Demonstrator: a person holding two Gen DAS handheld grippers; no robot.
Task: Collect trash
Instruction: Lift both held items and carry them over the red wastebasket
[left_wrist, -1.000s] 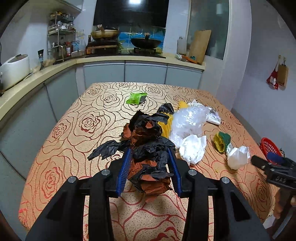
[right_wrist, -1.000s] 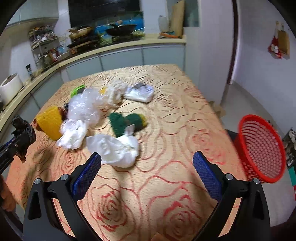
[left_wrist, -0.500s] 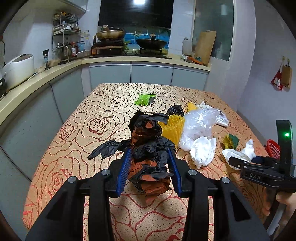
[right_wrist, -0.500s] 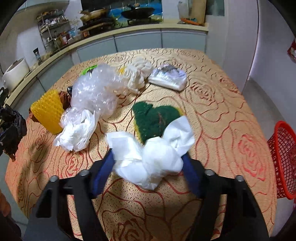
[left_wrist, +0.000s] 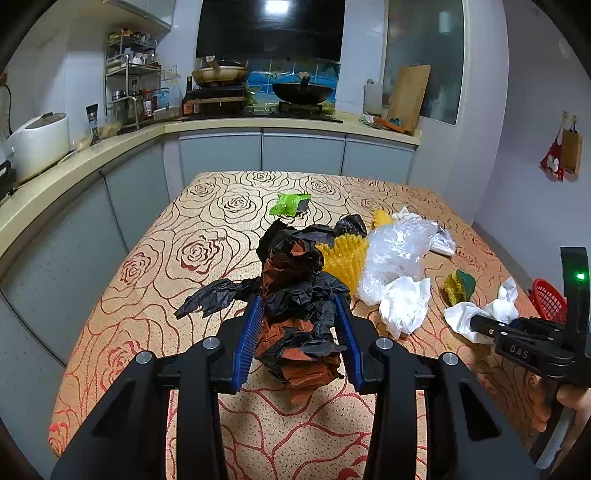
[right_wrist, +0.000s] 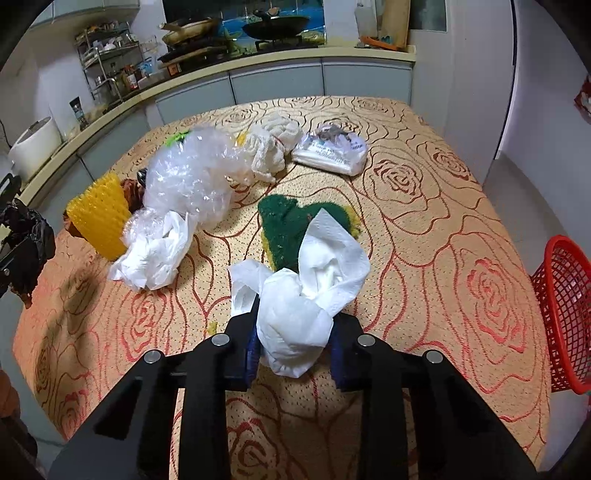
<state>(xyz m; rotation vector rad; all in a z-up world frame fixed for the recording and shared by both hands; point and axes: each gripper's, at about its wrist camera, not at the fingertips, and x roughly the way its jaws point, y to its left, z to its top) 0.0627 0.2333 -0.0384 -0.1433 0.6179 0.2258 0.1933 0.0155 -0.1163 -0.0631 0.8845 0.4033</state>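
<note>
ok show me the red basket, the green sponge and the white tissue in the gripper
red basket (right_wrist: 563, 317), right wrist view, on its mesh wall
green sponge (right_wrist: 286, 225), right wrist view, on its green top
white tissue (right_wrist: 295, 321), right wrist view, on the bunched middle

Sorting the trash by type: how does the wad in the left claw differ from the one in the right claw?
The left claw grips a black-and-brown crumpled wad; the right claw grips a plain white tissue wad. The dark wad looks stiff and jagged, with a strip sticking out sideways; the white one looks soft and rounded. Both are crumpled and clamped between blue pads.
</note>
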